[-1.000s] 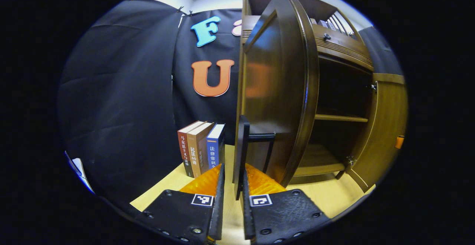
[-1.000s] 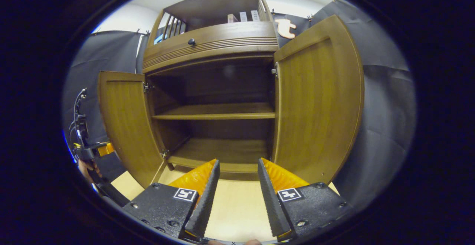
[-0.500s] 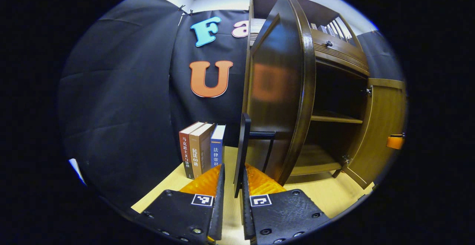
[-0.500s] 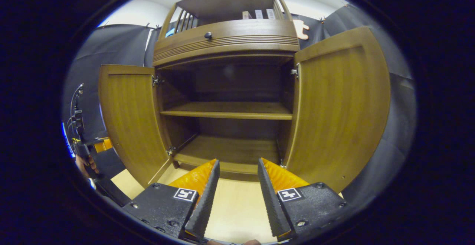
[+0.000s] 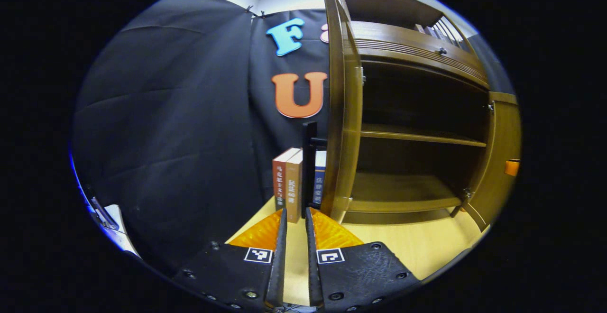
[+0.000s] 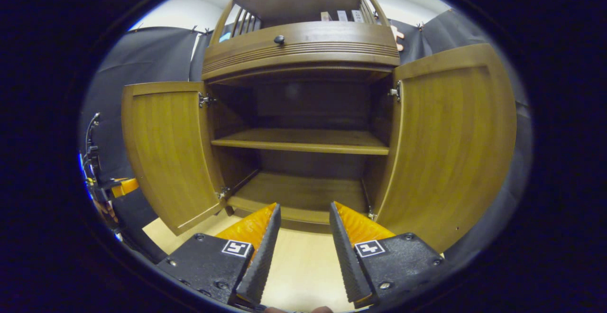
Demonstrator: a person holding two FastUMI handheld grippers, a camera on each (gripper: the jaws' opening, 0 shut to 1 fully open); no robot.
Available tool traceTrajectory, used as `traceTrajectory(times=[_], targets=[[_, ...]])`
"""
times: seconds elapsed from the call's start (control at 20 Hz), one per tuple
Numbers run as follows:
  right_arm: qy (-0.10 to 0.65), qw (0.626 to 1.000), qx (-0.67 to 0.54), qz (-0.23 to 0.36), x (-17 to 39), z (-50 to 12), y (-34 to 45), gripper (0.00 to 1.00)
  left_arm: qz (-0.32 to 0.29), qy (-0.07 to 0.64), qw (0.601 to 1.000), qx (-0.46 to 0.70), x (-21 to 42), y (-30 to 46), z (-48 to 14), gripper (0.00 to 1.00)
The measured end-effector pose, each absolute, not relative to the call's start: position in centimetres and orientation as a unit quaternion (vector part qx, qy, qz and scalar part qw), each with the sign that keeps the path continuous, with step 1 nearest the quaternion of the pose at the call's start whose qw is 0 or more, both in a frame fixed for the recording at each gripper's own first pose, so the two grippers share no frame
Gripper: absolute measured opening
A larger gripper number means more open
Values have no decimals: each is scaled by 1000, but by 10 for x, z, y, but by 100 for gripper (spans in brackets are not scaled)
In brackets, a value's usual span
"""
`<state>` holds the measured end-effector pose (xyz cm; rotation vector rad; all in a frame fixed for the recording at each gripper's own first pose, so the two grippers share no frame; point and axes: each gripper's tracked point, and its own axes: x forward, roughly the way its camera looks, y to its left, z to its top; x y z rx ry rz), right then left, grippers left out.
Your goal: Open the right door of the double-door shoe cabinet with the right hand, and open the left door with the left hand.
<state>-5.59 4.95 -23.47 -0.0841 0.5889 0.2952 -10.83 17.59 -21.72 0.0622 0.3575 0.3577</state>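
The brown wooden double-door shoe cabinet [image 6: 303, 52] stands straight ahead of the right hand-held gripper [image 6: 303, 237], whose fingers are spread and hold nothing. Its right door [image 6: 450, 142] and left door [image 6: 166, 147] both hang wide open. The left hand-held gripper [image 5: 294, 246], fingers nearly together around the left door's black bar handle [image 5: 309, 161], faces upright books [image 5: 289, 185] on the pale wooden table [image 5: 427, 242].

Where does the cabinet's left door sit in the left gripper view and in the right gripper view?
Left gripper view: left door stands near centre, seen almost edge-on, swung wide open.
Right gripper view: the same door is at left, its inner face showing.
Shared landmark: the middle shelf inside the cabinet.
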Motion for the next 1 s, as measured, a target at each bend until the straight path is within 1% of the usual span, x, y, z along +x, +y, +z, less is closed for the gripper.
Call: traceTrajectory(times=[0.15,0.25,0.35,0.4,0.45,0.5,0.55,0.6,0.65,0.75,0.85,0.9,1.0], targets=[[271,953,-46,132,-46,-223,44,66,200,140,969,46,-117,167,-183,20],[256,958,-47,121,-41,-212,38,66,196,113,973,45,-117,148,-161,20],[246,962,-45,113,-36,-202,34,68,182,90,979,36,-110,125,-144,19],[243,963,-44,109,-35,-198,32,67,172,82,981,29,-106,113,-138,19],[240,964,-43,107,-34,-194,31,70,155,80,984,24,-101,99,-134,34],[238,965,-42,104,-34,-192,28,71,139,75,987,22,-95,82,-130,35],[236,966,-40,102,-35,-187,26,72,124,72,989,24,-89,68,-126,31],[232,967,-39,100,-36,-183,24,73,112,69,991,27,-86,54,-125,46],[229,968,-38,97,-36,-179,21,73,100,70,992,27,-82,42,-126,55],[221,970,-36,91,-35,-171,13,74,74,80,994,17,-70,22,-126,62],[213,973,-36,82,-35,-160,6,76,56,79,995,10,-60,5,-119,67],[207,975,-37,76,-34,-153,2,76,46,78,996,8,-57,-4,-115,81],[192,979,-39,63,-32,-139,-7,76,25,79,997,11,-48,-23,-112,77]])
